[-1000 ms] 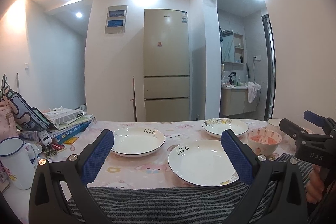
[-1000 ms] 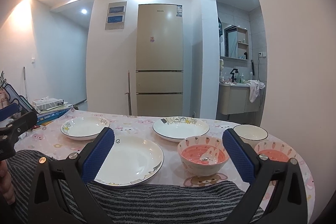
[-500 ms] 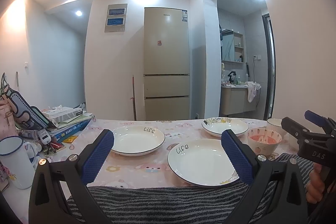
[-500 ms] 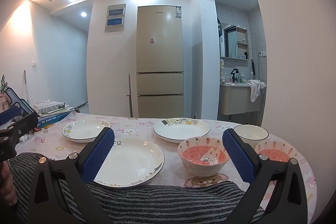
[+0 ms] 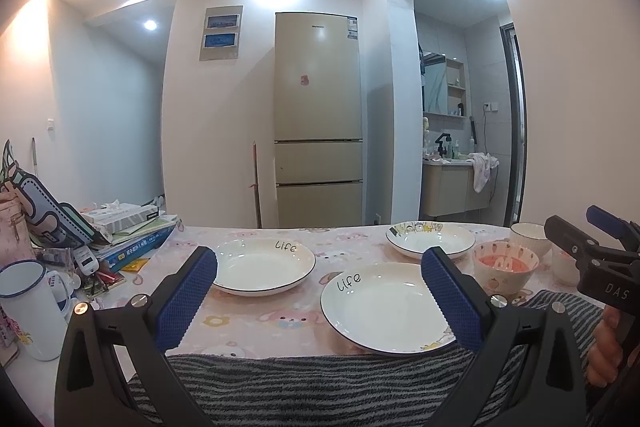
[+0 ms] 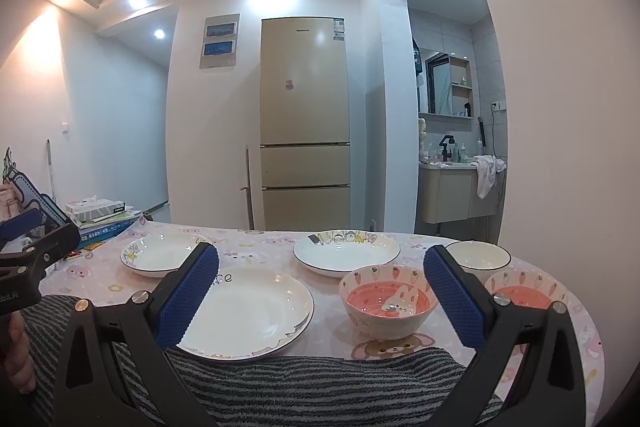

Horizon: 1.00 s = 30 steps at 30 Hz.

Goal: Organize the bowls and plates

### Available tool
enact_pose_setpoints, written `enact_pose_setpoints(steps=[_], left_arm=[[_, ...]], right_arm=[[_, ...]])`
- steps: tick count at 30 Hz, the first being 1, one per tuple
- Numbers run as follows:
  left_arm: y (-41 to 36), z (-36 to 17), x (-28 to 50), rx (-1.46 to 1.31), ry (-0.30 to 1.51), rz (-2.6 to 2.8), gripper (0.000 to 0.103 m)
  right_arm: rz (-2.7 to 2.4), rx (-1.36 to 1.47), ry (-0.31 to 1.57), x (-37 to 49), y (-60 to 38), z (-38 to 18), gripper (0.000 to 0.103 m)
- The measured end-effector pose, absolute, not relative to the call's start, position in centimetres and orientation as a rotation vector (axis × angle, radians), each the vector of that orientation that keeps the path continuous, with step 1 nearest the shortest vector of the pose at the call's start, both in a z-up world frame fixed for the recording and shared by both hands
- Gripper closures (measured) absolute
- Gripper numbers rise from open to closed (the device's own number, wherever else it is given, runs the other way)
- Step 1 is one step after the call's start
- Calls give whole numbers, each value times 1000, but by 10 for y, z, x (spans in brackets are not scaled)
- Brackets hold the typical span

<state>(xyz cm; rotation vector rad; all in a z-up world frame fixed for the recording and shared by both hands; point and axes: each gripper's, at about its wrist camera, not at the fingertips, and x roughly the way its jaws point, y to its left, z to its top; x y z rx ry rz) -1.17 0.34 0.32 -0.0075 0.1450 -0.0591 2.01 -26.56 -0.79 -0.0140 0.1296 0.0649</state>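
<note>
Three white plates lie on the pink tablecloth: a near plate (image 5: 384, 311) (image 6: 252, 311), a far left plate (image 5: 260, 265) (image 6: 164, 255) and a far plate with a cartoon rim (image 5: 430, 239) (image 6: 346, 251). A pink carrot bowl (image 6: 386, 301) (image 5: 504, 267), a second pink bowl (image 6: 526, 293) and a white bowl (image 6: 478, 257) (image 5: 528, 237) stand to the right. My left gripper (image 5: 320, 291) is open and empty above the near table edge. My right gripper (image 6: 320, 291) is open and empty, short of the near plate and pink bowl.
A grey striped cloth (image 5: 320, 383) covers the near table edge. A white enamel mug (image 5: 28, 307), a stack of books with a tissue box (image 5: 128, 227) and small clutter fill the left end. A fridge (image 5: 318, 119) stands behind the table.
Both grippers have tilted slightly, so the table sits a little lower in the left view and the right view shifts slightly. Nothing on the table has moved.
</note>
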Motion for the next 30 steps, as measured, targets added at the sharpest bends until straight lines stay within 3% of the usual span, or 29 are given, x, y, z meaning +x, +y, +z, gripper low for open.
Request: enact_pose_setpoints(steps=[9,15,23,30], left_arm=[[2,11,-13,0,123,-36,0],[8,29,-35,-17,53,5,0],[32,102,-38,21,21,73,0],[58,157,15,-35,84,82,0]], right_arm=[[71,3,150,22,-271,-4,1],[132,-13,139,9,-275,19,6],[102,-86,177,19,-262,82,6],[177,-61,262,70,-243,131,6]])
